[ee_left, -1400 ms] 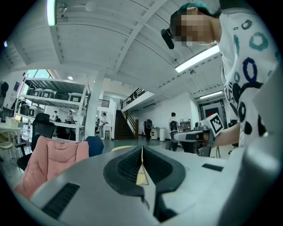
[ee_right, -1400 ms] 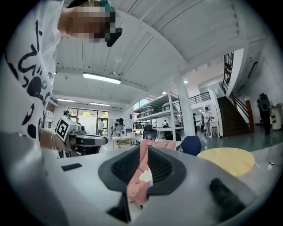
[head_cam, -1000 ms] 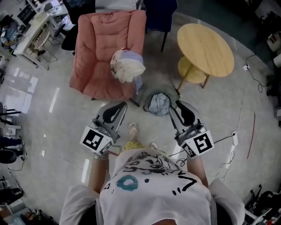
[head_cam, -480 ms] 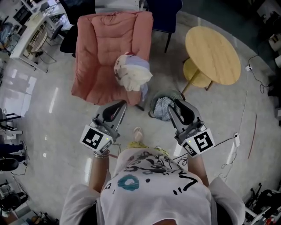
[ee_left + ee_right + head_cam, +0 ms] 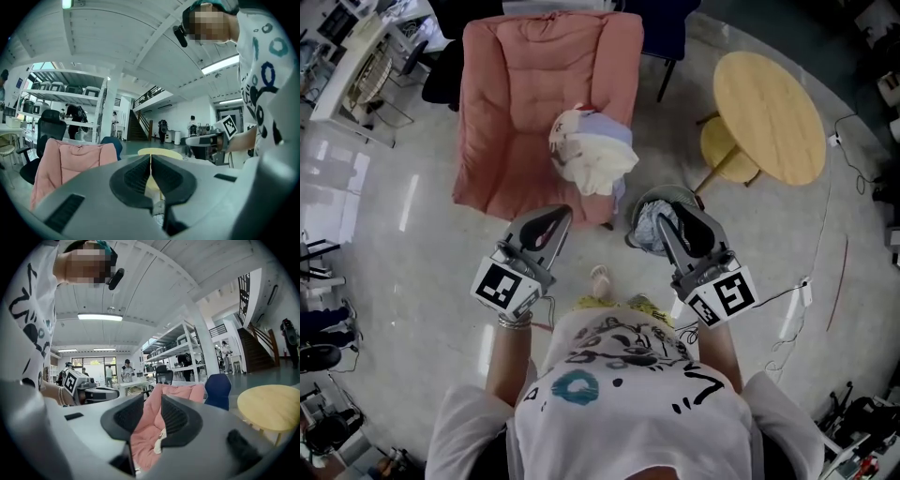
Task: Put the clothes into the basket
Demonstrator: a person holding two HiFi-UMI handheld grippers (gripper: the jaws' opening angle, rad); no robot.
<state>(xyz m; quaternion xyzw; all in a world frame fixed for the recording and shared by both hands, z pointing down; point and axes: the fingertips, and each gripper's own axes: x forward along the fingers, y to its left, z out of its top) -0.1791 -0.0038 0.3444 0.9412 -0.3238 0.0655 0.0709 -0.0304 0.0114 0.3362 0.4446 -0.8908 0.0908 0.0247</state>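
The clothes (image 5: 592,159) are a pale bundle, white and light purple. They lie on the front right part of the seat of a pink armchair (image 5: 511,103), a little above the middle of the head view. A second cloth (image 5: 645,225), bluish grey, is already inside the basket (image 5: 654,196). The basket stands on the floor (image 5: 422,244), just right of the front corner of the armchair and below the bundle.

The left gripper (image 5: 557,218) is lower left of the bundle and the right gripper (image 5: 668,218) is lower right of it. The bundle is above and between their tips and touches neither of them. In the head view the tips of the right gripper overlap the basket, but how high they are over it cannot be told.

In the left gripper view, the fingers (image 5: 136,176) of the left gripper (image 5: 150,161) are together. Only a thin slit is between them, and nothing is in it.

In the right gripper view, the fingers (image 5: 176,418) of the right gripper (image 5: 149,411) are apart and hold nothing. Through the gap the far pink armchair (image 5: 183,392) shows.

A round table (image 5: 769,112) of light wood is at the upper right of the head view, well apart from the clothes. A blue chair (image 5: 218,387) stands between it and the armchair.
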